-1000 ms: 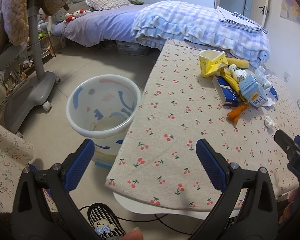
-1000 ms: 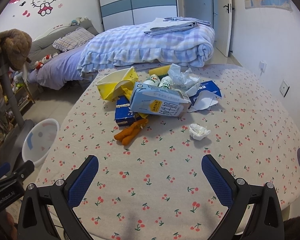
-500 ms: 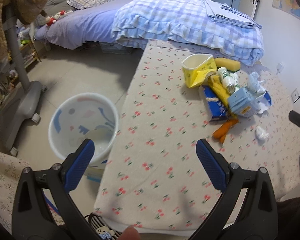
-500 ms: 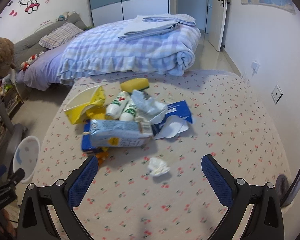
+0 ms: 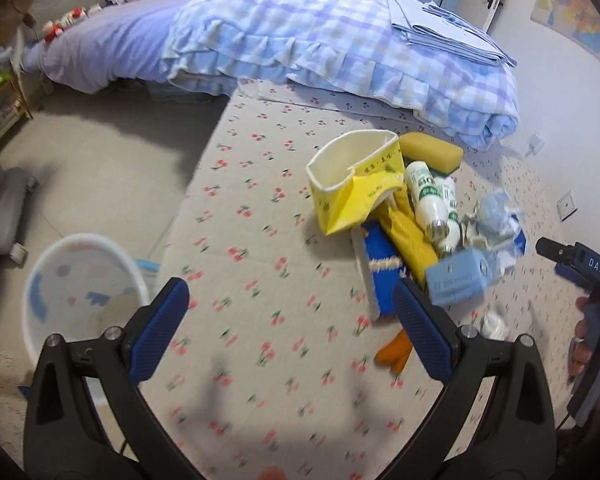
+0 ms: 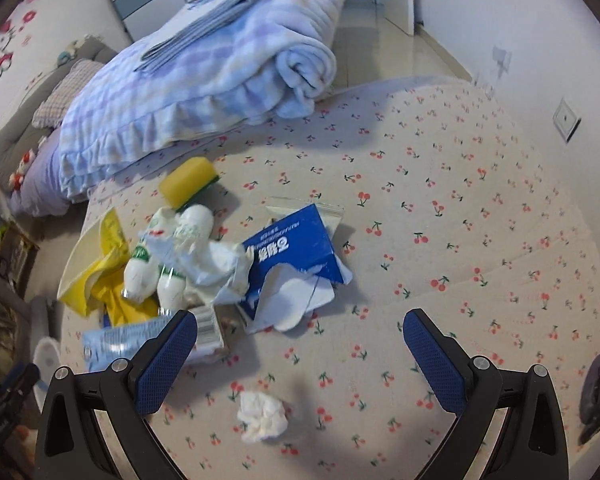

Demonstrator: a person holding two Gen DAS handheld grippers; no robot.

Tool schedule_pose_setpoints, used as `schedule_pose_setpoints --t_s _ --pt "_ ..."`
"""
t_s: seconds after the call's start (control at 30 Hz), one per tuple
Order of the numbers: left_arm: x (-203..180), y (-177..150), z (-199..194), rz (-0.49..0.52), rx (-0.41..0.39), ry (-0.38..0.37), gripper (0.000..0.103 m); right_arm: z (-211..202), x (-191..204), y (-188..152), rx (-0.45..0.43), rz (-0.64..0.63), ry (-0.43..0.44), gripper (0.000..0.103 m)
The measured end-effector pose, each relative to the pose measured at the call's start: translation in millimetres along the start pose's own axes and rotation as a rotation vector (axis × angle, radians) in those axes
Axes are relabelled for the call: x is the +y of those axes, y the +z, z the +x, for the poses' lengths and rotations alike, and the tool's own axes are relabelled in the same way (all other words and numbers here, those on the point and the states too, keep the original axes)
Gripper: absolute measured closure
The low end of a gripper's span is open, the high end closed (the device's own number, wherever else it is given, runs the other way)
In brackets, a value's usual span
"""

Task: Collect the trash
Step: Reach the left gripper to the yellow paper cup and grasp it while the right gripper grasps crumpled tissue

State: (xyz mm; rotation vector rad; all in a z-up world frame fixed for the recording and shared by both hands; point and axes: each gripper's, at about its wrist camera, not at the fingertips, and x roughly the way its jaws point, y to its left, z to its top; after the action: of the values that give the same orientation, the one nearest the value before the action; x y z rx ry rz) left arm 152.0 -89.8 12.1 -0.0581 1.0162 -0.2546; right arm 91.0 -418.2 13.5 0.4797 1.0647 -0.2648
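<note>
Two bottles: white plastic bottles with green labels lie side by side in the middle of the trash pile on the cherry-print tabletop.
Yellow carton: torn-open carton at the pile's left end, touching the bottles.
Sponge: yellow sponge at the far edge of the pile, just beside the bottle tops.
Blue wrapper: flattened blue packet with white torn paper under it, on the right of the bottles.
Milk box: pale blue box lying on its side at the near edge of the pile.
Tissue: crumpled white wad apart from the pile, on the tabletop between the right jaws.
Orange scrap: small orange piece near the left gripper's right jaw.
Left gripper: jaws wide apart, holding nothing, above the tabletop near the pile.
Right gripper: jaws wide apart, empty, over the tissue.
Bin: white patterned bin on the floor, just beside the tabletop's left edge.
Bed: blue checked blanket folded behind the tabletop.
</note>
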Motion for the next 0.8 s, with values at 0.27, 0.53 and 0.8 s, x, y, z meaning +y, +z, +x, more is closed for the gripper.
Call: schedule_pose_setpoints --t_s 0.27,0.53,0.8 --pt "1.6 22.4 39.6 -0.063 -0.004 -0.090 0.005 26.7 26.8 18.7 0.013 -0.049 0.093 0.000" --pt "-6.4 34.2 70.4 -0.074 -0.017 -0.160 0.017 48.3 52.3 26.0 0.020 -0.106 0.138 0.015" --pt "-3.3 37.8 82.7 -0.121 -0.008 -0.192 0.068 60.8 50.7 28.2 0.040 -0.097 0.142 0.053"
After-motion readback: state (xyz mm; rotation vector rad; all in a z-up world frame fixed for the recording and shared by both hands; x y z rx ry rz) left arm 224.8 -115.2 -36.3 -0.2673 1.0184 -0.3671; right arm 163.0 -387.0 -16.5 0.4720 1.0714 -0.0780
